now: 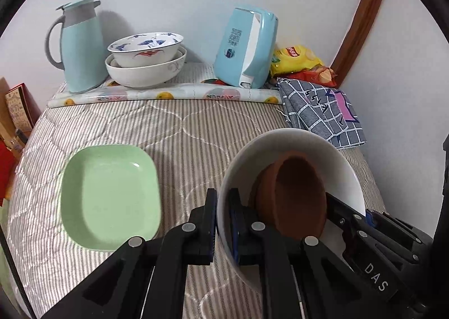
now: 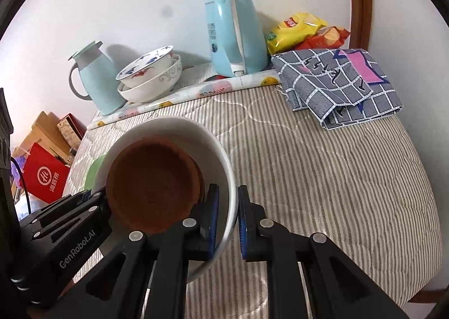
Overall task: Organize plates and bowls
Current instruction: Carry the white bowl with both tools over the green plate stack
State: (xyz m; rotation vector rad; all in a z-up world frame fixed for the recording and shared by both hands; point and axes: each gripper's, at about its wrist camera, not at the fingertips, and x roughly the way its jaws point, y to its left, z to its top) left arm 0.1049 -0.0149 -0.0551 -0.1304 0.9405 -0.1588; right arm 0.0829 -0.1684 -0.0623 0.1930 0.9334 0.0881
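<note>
Above the bed (image 1: 174,134):
L tongs (image 1: 223,223): clamped on white bowl (image 1: 345,170) rim.
R tongs (image 2: 228,221): clamped on opposite rim.
Inside: brown bowl (image 2: 153,187), tilted.
Green plate (image 1: 109,195): on bed.

left gripper (image 1: 223,223): black, silver screws, blue-lined fingers (image 1: 234,223) | right gripper (image 2: 228,221): black, white "DAS" lettering

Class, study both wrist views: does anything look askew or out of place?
Yes. The brown bowl sits tilted inside the white bowl, leaning on its wall instead of nesting flat. At the back, the patterned bowl also sits crooked in its larger bowl. Nothing looks spilled or broken.
</note>
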